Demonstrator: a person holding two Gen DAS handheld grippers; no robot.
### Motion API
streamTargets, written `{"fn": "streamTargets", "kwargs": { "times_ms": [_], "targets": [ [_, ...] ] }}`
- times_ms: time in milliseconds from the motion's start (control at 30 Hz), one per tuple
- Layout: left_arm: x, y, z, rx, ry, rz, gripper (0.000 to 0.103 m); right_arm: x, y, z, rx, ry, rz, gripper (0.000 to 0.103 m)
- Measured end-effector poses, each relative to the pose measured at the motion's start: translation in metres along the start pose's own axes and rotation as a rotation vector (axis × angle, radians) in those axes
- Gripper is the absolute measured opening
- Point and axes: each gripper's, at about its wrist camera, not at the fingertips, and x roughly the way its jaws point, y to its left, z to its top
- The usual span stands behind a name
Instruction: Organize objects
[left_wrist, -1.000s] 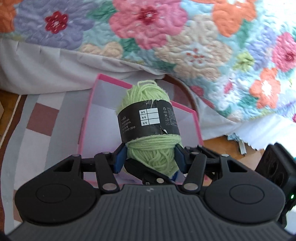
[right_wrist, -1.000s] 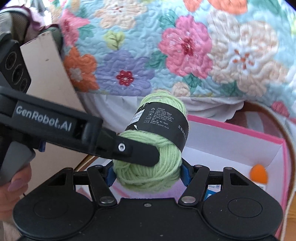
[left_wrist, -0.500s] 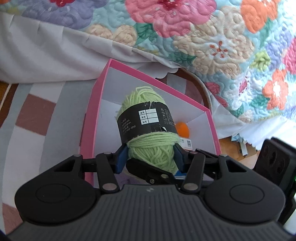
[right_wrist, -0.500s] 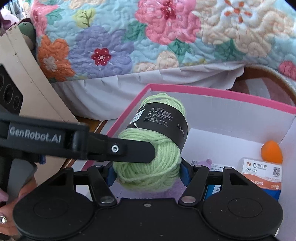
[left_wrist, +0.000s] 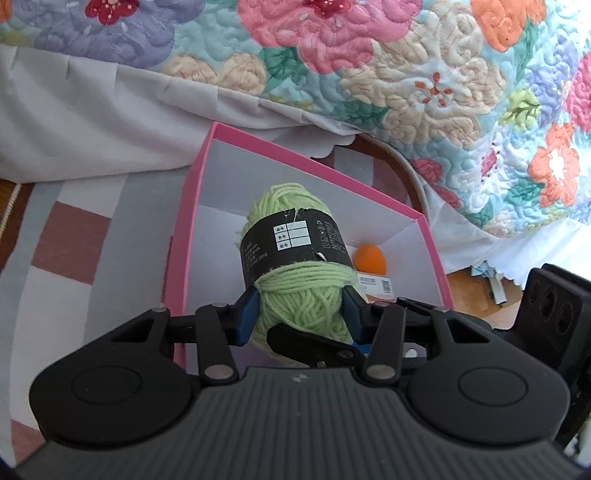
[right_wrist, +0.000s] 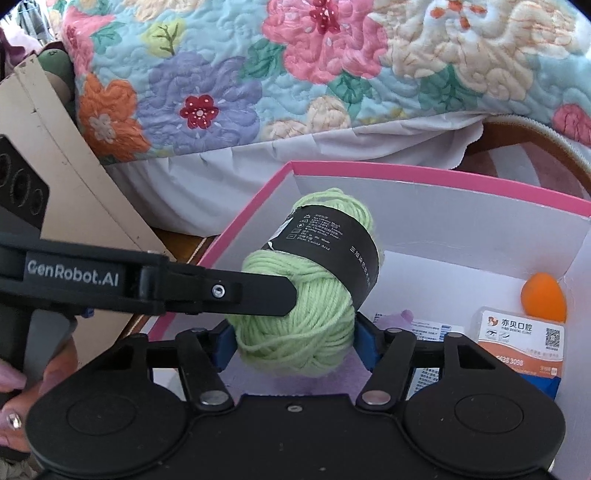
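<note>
Left wrist: yarn skein (left_wrist: 295, 273) hangs inside pink box's (left_wrist: 186, 221) rim

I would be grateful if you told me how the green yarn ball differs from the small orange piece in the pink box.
The green yarn ball is far bigger; the small orange piece is tiny. The yarn is stringy with a black paper band; the orange piece looks smooth and bare. The yarn is held above the floor of the pink box; the orange piece lies in a corner. Both are rounded.
</note>
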Motion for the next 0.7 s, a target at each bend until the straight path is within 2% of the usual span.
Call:
{"fn": "streamTargets", "kwargs": {
  "times_ms": [100, 133, 233, 333, 500, 533, 567, 633, 700],
  "targets": [
    [-0.002, 0.002, 0.001, 0.011, -0.011, 0.027, 0.045, 0.008, -0.001, 0.003, 0.019, 0.019, -0.011, 0.067],
    [-0.003, 0.002, 0.002, 0.016, -0.016, 0.033, 0.041, 0.011, 0.001, 0.005, 0.016, 0.028, -0.032, 0.067],
    [-0.005, 0.005, 0.003, 0.017, -0.020, 0.043, 0.038, 0.022, 0.005, 0.008, -0.004, 0.060, -0.082, 0.067],
    [-0.004, 0.009, 0.002, 0.006, -0.014, 0.053, 0.036, 0.026, 0.008, 0.010, -0.010, 0.079, -0.066, 0.073],
    [-0.009, 0.015, 0.003, -0.012, -0.024, 0.053, 0.036, 0.015, 0.014, 0.004, -0.059, 0.082, -0.037, 0.073],
    [-0.010, 0.015, 0.004, -0.013, -0.026, 0.050, 0.036, 0.012, 0.014, 0.003, -0.054, 0.079, -0.032, 0.071],
    [-0.011, 0.015, 0.004, -0.012, -0.029, 0.048, 0.036, 0.010, 0.014, 0.001, -0.050, 0.071, -0.032, 0.059],
    [-0.013, 0.013, 0.005, -0.008, -0.030, 0.047, 0.036, 0.009, 0.014, 0.001, -0.050, 0.066, -0.040, 0.049],
    [-0.014, 0.012, 0.004, -0.009, -0.029, 0.048, 0.036, 0.011, 0.015, 0.002, -0.036, 0.064, -0.053, 0.044]
  ]
}}
